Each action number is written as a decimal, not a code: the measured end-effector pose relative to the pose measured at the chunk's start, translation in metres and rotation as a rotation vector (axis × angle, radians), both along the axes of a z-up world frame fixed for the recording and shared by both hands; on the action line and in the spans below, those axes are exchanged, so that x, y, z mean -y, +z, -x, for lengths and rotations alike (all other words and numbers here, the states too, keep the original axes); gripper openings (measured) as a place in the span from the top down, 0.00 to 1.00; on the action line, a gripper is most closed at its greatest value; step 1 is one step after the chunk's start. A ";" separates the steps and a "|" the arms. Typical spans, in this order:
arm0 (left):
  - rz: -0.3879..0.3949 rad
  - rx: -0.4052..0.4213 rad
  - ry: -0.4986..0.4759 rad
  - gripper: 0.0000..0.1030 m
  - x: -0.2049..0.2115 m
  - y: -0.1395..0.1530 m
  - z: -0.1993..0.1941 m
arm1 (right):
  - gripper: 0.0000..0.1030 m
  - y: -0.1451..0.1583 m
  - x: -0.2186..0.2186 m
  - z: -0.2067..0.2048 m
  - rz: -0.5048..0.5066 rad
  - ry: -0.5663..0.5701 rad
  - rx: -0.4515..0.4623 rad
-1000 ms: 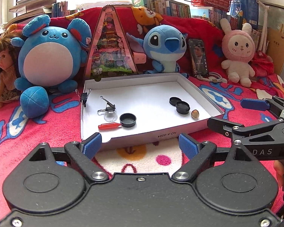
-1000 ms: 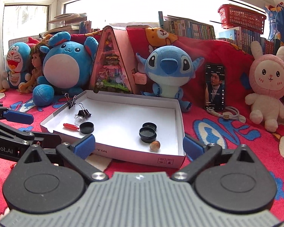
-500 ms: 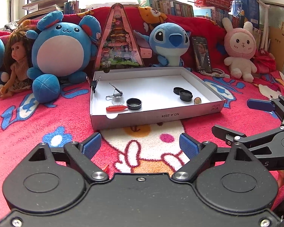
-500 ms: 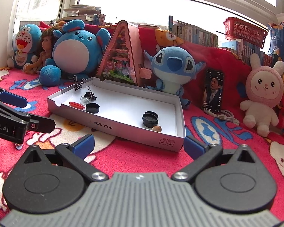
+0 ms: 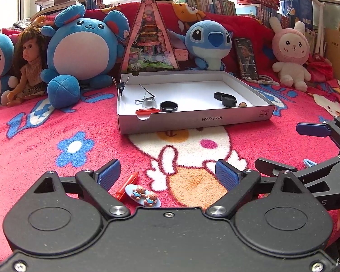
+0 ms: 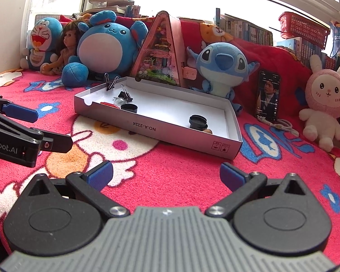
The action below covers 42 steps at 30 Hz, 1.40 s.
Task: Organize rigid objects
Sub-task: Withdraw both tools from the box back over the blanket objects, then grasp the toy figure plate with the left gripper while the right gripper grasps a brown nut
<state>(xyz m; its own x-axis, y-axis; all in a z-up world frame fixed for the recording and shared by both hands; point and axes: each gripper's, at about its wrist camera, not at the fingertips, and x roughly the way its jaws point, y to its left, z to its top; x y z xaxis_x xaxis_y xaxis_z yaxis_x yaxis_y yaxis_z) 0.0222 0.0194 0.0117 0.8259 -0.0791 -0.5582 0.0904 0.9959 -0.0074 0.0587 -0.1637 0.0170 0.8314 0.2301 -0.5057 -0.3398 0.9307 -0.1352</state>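
Note:
A shallow white box (image 5: 192, 119) (image 6: 161, 129) lies on the red blanket. It holds black round lids (image 5: 226, 98) (image 6: 198, 122), another black lid (image 5: 168, 107), a red-handled tool (image 5: 145, 111), binder clips (image 6: 124, 95) and a small brown nut (image 5: 242, 104). My left gripper (image 5: 167, 174) is open and empty, well in front of the box. Between its fingers on the blanket lie a blue bear hair clip (image 5: 142, 195) and a small red piece (image 5: 127, 182). My right gripper (image 6: 166, 174) is open and empty, also short of the box.
Plush toys, a doll (image 5: 30, 61) and a triangular pink display house (image 5: 149, 43) line the back. A phone (image 6: 268, 95) leans on the red cushion, with a cable beside it. Books and a red basket (image 6: 302, 26) stand behind.
Both grippers have pulled back from the box, which now looks smaller and farther. The hair clip and red piece have come into the left wrist view.

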 end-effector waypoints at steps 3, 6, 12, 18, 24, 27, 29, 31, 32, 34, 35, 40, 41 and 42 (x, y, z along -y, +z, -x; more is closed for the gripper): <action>-0.011 0.000 0.006 0.13 -0.002 -0.002 0.003 | 0.00 -0.003 -0.002 0.004 0.001 0.012 -0.007; -0.014 -0.005 0.014 0.12 -0.004 -0.005 0.005 | 0.00 -0.005 -0.005 0.006 0.005 0.019 -0.017; -0.005 -0.015 0.019 0.13 -0.008 -0.009 0.008 | 0.00 -0.010 -0.011 0.009 0.016 0.039 -0.029; 0.000 -0.027 0.015 0.19 -0.010 -0.011 0.010 | 0.00 -0.013 -0.019 0.012 0.036 0.067 -0.037; -0.029 -0.022 0.013 0.33 -0.010 -0.012 0.018 | 0.02 -0.014 -0.021 0.019 0.036 0.094 -0.049; -0.028 -0.025 0.014 0.44 -0.010 -0.010 0.025 | 0.08 -0.014 -0.018 0.024 0.007 0.093 -0.070; -0.018 -0.030 0.003 0.46 -0.010 -0.010 0.028 | 0.12 -0.014 -0.016 0.028 -0.021 0.091 -0.087; -0.017 -0.039 -0.003 0.50 -0.010 -0.012 0.030 | 0.16 -0.014 -0.015 0.032 -0.042 0.089 -0.102; -0.021 -0.043 0.001 0.52 -0.010 -0.013 0.029 | 0.19 -0.015 -0.014 0.033 -0.051 0.088 -0.107; -0.017 -0.051 0.018 0.52 -0.011 -0.016 0.027 | 0.24 -0.014 -0.014 0.035 -0.070 0.085 -0.114; -0.010 -0.052 0.026 0.52 -0.012 -0.016 0.025 | 0.28 -0.014 -0.014 0.036 -0.082 0.083 -0.122; 0.011 -0.051 0.071 0.59 -0.015 -0.017 0.013 | 0.41 -0.012 -0.016 0.041 -0.107 0.077 -0.136; 0.015 -0.053 0.075 0.64 -0.015 -0.017 0.012 | 0.45 -0.012 -0.016 0.043 -0.110 0.076 -0.138; 0.019 -0.056 0.077 0.67 -0.015 -0.018 0.010 | 0.46 -0.012 -0.016 0.043 -0.111 0.076 -0.141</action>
<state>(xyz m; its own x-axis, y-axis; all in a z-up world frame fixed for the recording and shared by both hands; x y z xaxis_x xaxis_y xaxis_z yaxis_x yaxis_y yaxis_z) 0.0120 0.0345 -0.0066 0.7977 -0.0275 -0.6024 0.0121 0.9995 -0.0296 0.0153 -0.1480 0.0053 0.7322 0.3503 -0.5841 -0.4180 0.9082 0.0206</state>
